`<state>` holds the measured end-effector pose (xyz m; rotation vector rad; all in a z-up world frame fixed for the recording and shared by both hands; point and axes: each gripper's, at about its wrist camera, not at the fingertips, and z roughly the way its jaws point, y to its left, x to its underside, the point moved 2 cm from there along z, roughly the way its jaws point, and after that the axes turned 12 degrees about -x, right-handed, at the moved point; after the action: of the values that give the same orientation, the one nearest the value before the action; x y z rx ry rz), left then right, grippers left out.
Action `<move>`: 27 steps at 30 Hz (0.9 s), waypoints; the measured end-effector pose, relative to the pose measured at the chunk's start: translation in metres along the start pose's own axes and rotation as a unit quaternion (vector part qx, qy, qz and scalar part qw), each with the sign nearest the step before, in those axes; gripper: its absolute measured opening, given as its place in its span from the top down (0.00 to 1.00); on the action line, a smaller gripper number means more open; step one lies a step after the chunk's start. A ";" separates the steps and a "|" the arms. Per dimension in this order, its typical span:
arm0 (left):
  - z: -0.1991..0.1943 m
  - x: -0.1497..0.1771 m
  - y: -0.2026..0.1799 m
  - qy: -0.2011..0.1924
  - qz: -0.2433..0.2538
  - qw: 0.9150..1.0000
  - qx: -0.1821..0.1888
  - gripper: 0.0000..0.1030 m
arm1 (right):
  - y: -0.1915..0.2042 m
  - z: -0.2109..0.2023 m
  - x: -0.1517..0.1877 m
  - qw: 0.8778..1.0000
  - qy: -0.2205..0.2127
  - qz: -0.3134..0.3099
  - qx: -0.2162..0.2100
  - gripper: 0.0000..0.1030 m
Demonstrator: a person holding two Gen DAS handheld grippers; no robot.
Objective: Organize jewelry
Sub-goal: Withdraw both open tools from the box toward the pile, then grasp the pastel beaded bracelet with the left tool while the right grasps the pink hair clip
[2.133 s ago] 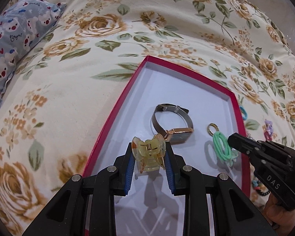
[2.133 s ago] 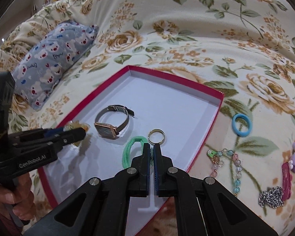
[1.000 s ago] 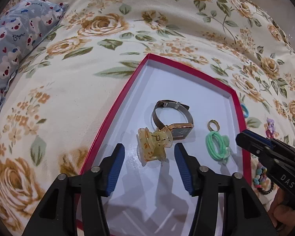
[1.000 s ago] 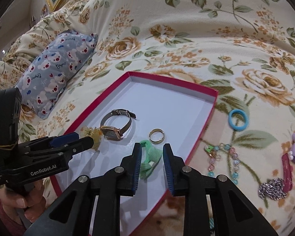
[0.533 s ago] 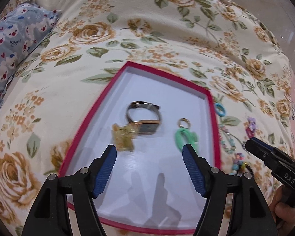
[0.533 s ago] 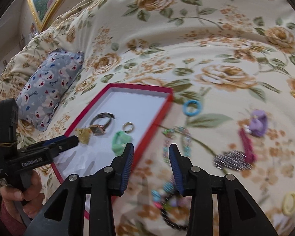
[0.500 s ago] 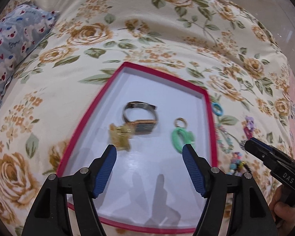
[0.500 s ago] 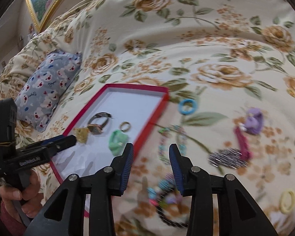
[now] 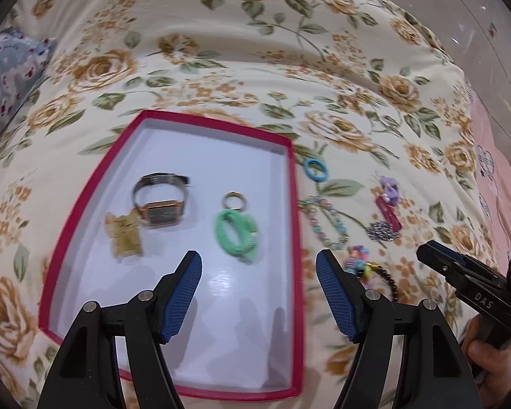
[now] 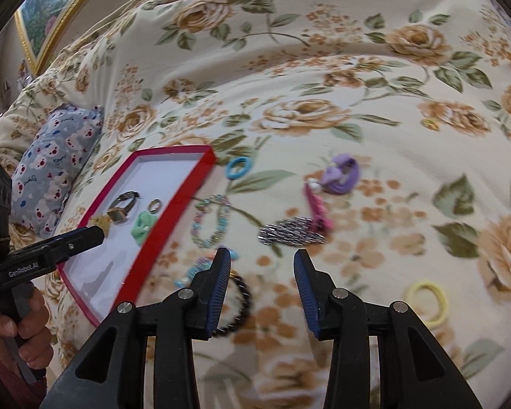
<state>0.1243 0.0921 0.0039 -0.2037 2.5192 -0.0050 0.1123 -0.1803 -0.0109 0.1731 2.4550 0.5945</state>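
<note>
A red-rimmed white tray (image 9: 294, 184) lies on the floral bedspread and holds a yellow hair claw (image 9: 125, 235), a gold watch (image 9: 160, 202), a ring (image 9: 234, 200) and a green hair tie (image 9: 235, 231). My left gripper (image 9: 259, 272) is open and empty above the tray's near half. My right gripper (image 10: 260, 269) is open and empty over the bedspread right of the tray (image 10: 146, 248). Ahead of it lie a silver chain (image 10: 291, 231), a pink clip (image 10: 318, 209), a beaded bracelet (image 10: 209, 223) and a black bead bracelet (image 10: 242, 301).
A blue hair tie (image 10: 237, 167), a purple bow (image 10: 342, 173) and a yellow hair tie (image 10: 427, 301) lie on the bedspread. A grey bear-print pillow (image 10: 56, 156) sits left of the tray. A framed picture (image 10: 47, 17) leans at the far left.
My left gripper let go of the yellow claw in the tray, opened wide and pulled back. My right gripper opened, left the green tie and ring, and swung right over the loose jewelry.
</note>
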 end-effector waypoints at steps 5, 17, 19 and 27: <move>0.002 -0.005 -0.021 -0.001 0.020 1.000 0.012 0.33 | -0.013 -0.007 0.000 1.000 -0.006 0.009 0.007 0.61; 0.036 -0.026 -0.067 0.023 0.066 0.997 0.028 0.33 | -0.034 0.003 -0.016 1.000 -0.003 0.016 0.010 0.61; 0.044 -0.030 -0.075 0.027 0.072 0.997 0.027 0.33 | -0.037 0.005 -0.019 1.000 -0.003 0.016 0.010 0.61; 0.079 -0.043 -0.100 0.045 0.091 0.994 0.028 0.40 | -0.048 0.018 -0.032 1.000 0.007 0.013 0.009 0.61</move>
<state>0.2186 0.0030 -0.0307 0.0495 2.6140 -0.0133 0.1488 -0.2245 -0.0288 0.2088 2.4763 0.5881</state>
